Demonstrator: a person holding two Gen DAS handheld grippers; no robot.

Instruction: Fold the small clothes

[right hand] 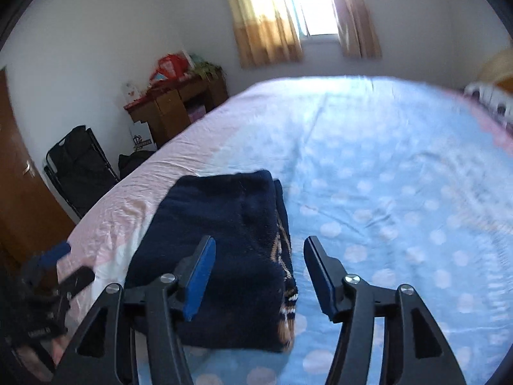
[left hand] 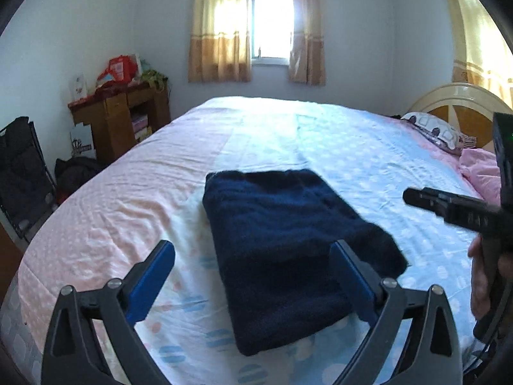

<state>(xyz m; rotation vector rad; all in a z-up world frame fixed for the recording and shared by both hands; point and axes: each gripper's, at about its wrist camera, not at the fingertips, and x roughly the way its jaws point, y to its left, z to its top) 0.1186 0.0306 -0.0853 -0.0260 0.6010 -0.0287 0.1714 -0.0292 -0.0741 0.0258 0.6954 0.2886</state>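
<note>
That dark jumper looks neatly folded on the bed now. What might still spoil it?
Both claws are open and hold nothing. The left claw hangs right over the jumper, so a dip might snag the knit. The jumper's patterned edge peeks out by the right claw; a brush there might unfold it.

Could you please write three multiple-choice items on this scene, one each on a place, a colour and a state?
1. Where does the folded garment lie?
A. on the bed sheet
B. on the wooden desk
C. on the folding chair

2. What colour is the garment mainly?
A. red
B. dark navy
C. white

3. How does the left tool stand?
A. shut on the garment
C. shut on the pillow
B. open, gripping nothing

Key: 1 A, it rests on the dotted bed sheet; 2 B, its knit is dark navy with a small patterned edge; 3 B, the blue pads stand wide apart above the cloth.
</note>
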